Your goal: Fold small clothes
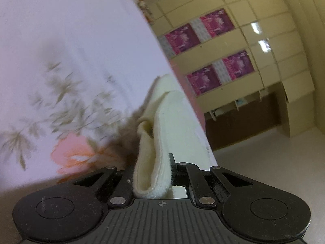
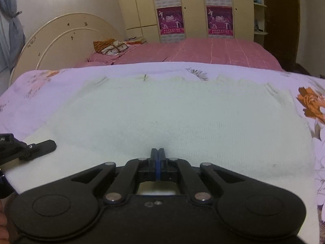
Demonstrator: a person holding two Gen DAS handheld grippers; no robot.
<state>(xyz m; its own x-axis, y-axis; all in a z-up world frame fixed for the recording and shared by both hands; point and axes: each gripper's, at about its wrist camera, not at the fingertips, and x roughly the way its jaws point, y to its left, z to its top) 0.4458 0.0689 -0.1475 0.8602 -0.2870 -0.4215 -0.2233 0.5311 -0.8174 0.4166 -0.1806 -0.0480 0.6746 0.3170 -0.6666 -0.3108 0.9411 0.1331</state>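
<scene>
A cream knit garment (image 2: 172,118) lies spread flat on a lilac floral sheet (image 2: 40,85). My right gripper (image 2: 158,152) is shut, its fingertips pressed together at the garment's near edge; whether fabric is pinched between them I cannot tell. My left gripper (image 1: 152,174) is shut on a folded edge of the cream garment (image 1: 162,126), lifted and tilted against the floral sheet (image 1: 61,71). The left gripper also shows at the left edge of the right wrist view (image 2: 34,147), at the garment's left side.
A bed with a pink checked cover (image 2: 203,50) and a cream headboard (image 2: 67,38) stands behind. A folded orange and white cloth (image 2: 111,46) lies on it. Cream wardrobes with magenta posters (image 2: 170,20) line the back wall; they also show in the left wrist view (image 1: 213,50).
</scene>
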